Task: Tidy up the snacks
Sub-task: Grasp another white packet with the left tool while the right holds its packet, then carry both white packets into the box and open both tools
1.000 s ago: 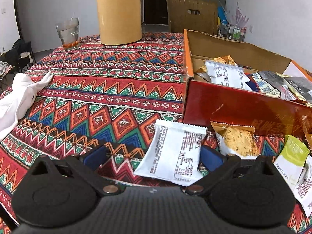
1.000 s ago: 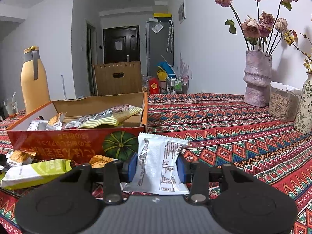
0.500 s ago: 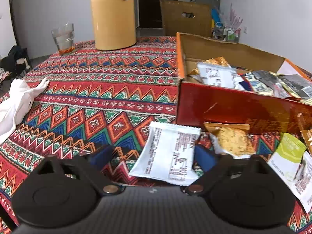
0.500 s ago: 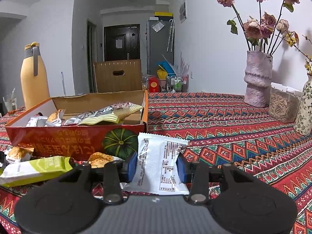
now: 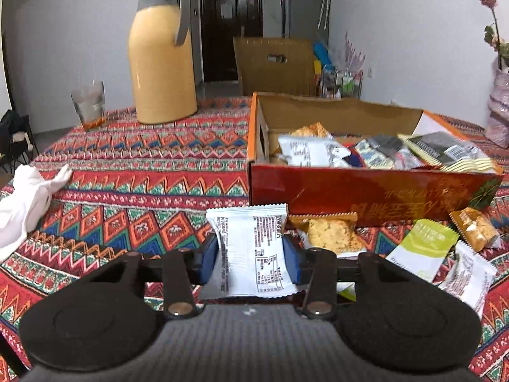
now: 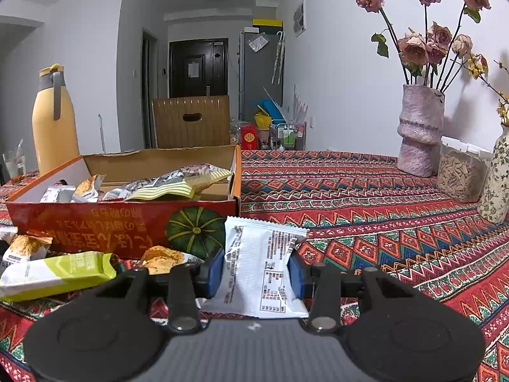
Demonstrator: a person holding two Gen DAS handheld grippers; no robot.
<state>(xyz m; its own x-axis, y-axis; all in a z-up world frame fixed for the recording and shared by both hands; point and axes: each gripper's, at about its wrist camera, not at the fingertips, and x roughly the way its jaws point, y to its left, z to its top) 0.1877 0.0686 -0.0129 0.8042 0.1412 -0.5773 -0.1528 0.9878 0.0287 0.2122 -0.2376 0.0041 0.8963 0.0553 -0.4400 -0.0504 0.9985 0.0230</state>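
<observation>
Left fingers [image 5: 211, 256] just closed on white packet [image 5: 251, 251]; vase [image 6: 420, 130] only right view.

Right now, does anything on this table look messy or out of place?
Yes. Several snack packets lie scattered on the tablecloth in front of the open box instead of inside it, and a crumpled white cloth sits at the table's edge.
</observation>
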